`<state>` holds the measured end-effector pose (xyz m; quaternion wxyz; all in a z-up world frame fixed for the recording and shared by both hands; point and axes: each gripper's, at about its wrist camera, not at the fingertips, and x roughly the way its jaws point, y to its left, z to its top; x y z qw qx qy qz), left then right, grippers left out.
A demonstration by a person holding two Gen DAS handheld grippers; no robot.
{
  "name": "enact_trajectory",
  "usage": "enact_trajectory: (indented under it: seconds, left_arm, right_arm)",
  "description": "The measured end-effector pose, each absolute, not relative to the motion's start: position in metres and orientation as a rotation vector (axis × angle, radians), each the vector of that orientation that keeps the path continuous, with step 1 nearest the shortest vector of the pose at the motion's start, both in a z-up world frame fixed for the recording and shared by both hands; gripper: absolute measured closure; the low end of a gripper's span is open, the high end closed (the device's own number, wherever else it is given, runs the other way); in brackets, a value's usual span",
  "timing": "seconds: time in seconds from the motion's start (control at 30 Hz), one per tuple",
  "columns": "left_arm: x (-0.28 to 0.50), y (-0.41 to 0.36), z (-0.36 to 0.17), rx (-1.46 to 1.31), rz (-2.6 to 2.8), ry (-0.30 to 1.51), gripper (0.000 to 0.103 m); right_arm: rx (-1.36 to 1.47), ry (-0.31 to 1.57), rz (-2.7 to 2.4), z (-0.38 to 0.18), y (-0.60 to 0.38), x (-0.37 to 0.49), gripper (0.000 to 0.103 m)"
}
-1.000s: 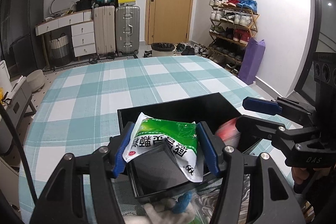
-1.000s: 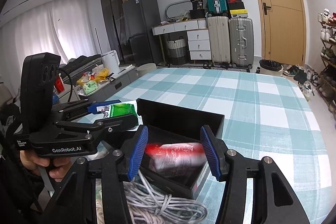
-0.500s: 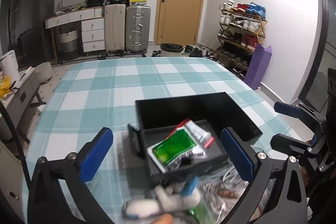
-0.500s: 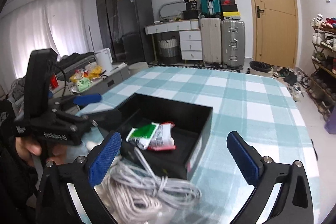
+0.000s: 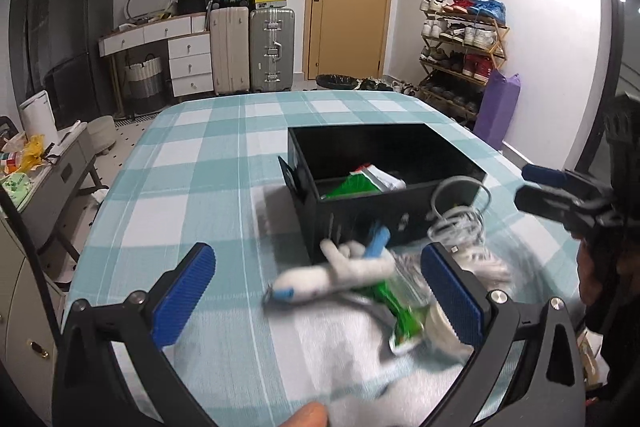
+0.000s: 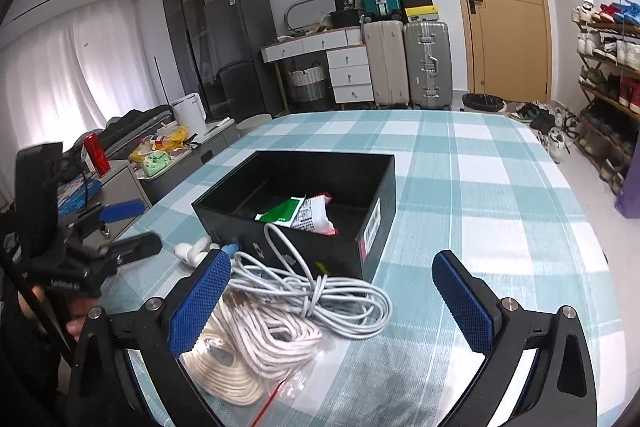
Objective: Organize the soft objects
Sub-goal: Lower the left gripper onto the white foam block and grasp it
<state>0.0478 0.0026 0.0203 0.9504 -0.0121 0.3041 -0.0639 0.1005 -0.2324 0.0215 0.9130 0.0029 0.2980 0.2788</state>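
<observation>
Two packets, green (image 6: 280,214) and red-white (image 6: 316,215), lie in black box (image 6: 376,183) on checked table (image 6: 500,187): done.

Left outside, near box front: plush toy (image 5: 336,273), grey cable (image 6: 320,291), white rope (image 6: 256,351), green wrapper (image 5: 400,311) (blurred).

Left gripper (image 5: 320,299) fingers spread wide, empty, plush toy between them. Right gripper (image 6: 332,303) spread wide, empty, over cable and rope.

Judgement: roughly third done.

Beyond the checked table's (image 6: 480,187) far edge stand two suitcases (image 6: 408,63), a white drawer unit (image 6: 350,75) and a wooden door (image 6: 504,7)
</observation>
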Motion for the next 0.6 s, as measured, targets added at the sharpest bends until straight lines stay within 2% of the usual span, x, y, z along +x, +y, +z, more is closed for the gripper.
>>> enact_trajectory:
  seconds: [0.27, 0.6]
  left_arm:
    - [0.027, -0.013, 0.010, 0.053, -0.156, 0.678, 0.000]
    - [0.009, -0.016, 0.001, 0.004, -0.206, 0.738, 0.000]
  right_arm:
    - [-0.001, 0.604, 0.572, 0.024, -0.232, 0.086, 0.001]
    - [-0.011, 0.619, 0.565, 0.021, -0.234, 0.082, 0.001]
